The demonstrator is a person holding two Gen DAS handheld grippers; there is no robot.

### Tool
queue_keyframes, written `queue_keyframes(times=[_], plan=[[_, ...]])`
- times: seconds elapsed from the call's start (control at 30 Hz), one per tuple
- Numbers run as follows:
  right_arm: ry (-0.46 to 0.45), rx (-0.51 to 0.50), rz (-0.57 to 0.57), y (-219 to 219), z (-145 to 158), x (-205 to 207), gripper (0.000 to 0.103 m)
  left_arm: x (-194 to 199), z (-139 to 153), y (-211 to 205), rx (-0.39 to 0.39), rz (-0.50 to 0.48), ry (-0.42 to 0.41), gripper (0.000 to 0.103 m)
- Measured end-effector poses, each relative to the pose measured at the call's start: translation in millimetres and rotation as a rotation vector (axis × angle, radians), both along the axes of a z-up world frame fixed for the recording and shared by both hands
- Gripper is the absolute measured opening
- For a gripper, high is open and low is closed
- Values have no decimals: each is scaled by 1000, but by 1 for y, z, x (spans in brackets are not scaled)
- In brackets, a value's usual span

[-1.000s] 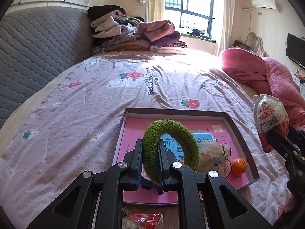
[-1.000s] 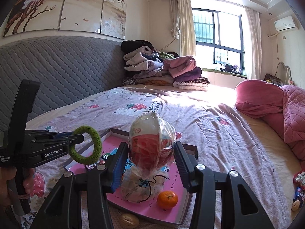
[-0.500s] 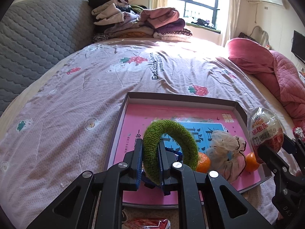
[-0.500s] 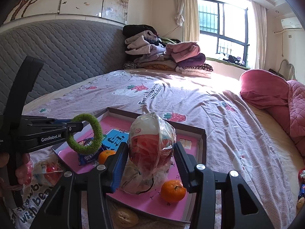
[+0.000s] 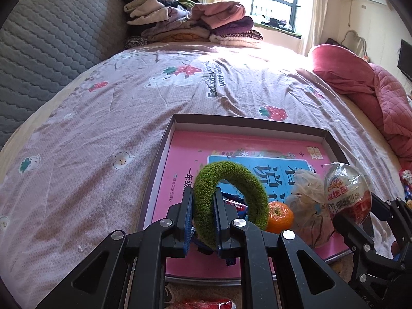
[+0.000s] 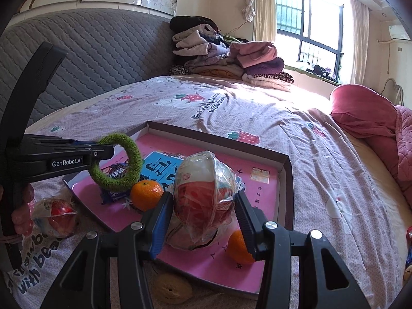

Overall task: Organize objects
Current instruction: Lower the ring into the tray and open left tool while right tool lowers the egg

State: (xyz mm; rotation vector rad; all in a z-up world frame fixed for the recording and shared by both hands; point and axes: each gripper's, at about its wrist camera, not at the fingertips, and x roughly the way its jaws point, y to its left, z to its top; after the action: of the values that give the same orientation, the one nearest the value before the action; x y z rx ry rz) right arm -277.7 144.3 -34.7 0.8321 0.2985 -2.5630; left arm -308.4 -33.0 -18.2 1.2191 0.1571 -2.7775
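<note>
My left gripper (image 5: 203,203) is shut on a fuzzy green ring (image 5: 231,188), held upright over the near left part of a shallow pink-lined box (image 5: 180,139) on the bed. In the right wrist view that green ring (image 6: 117,164) hangs over a blue snack packet (image 6: 116,193). My right gripper (image 6: 203,206) is shut on a clear-wrapped red-and-white toy egg (image 6: 203,193), just above the box's near side. The same toy egg (image 5: 346,193) appears at the right of the left wrist view. Inside the box lie two oranges (image 6: 146,195) (image 6: 238,247) and a crumpled plastic bag (image 5: 306,206).
A wrapped red fruit (image 6: 56,215) and a tan nut-like object (image 6: 171,287) lie on the strawberry-print sheet (image 5: 90,134) near the box. Folded clothes (image 5: 190,23) are stacked at the far end. A pink quilt (image 5: 360,82) lies to the right, a grey padded headboard (image 6: 77,59) left.
Both grippers have sunk toward the box with their loads still held. The box and its contents now look larger and closer, and a second orange has come into view.
</note>
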Motion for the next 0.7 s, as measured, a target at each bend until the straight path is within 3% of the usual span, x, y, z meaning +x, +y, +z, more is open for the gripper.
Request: queue_keyframes(times=[0.7], plan=[[-52,10,-31,1,-17,-11,49,-1,-12,3,-10,-16,-45,15]])
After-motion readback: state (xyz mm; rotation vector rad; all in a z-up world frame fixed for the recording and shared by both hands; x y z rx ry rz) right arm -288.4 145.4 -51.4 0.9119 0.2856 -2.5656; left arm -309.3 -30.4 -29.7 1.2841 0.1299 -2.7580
